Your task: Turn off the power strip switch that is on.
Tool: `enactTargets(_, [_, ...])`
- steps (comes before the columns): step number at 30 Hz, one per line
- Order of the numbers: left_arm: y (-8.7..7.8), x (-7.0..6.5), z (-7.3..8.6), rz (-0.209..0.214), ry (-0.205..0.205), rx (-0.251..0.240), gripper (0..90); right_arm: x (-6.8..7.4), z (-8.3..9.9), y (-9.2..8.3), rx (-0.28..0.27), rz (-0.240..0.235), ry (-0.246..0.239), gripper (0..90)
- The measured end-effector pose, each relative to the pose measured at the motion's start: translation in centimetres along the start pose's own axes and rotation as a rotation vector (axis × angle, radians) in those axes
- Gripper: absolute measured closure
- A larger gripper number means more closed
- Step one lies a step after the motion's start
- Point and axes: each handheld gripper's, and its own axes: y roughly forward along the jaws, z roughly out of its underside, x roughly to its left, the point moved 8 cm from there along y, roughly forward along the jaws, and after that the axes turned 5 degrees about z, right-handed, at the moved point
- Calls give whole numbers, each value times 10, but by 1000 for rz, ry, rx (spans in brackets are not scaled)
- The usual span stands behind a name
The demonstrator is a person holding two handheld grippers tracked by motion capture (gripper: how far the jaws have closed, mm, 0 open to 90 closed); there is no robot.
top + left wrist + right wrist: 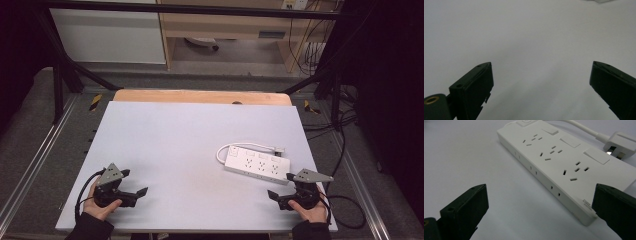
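A white power strip (256, 165) with three socket groups and switches lies at the table's right, its white cable looped round to a plug (279, 149). In the right gripper view the power strip (554, 157) runs diagonally ahead, its near end by the right jaw, and the plug (621, 143) rests beyond it. My right gripper (281, 187) is open just in front of the strip's near end, touching nothing. My left gripper (135, 182) is open at the table's front left over bare surface, and its jaws stand wide apart in the left gripper view (541, 75).
The white tabletop (175, 145) sits on a wooden board (200, 96) inside a black frame. Cables (345, 200) trail on the floor at the right. Shelving and a cabinet stand beyond the far edge.
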Motion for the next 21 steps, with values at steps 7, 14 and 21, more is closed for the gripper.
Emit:
enactTargets(7, [0, 1, 0, -1, -5, -2, 54, 1, -2, 1, 3, -1, 1, 12])
enactTargets(14, [0, 1, 0, -4, -6, -1, 55, 1, -4, 3, 6, -1, 5, 12])
enactTargets(21, [0, 2, 0, -6, -8, -3, 56, 1, -5, 4, 7, 1, 3, 10])
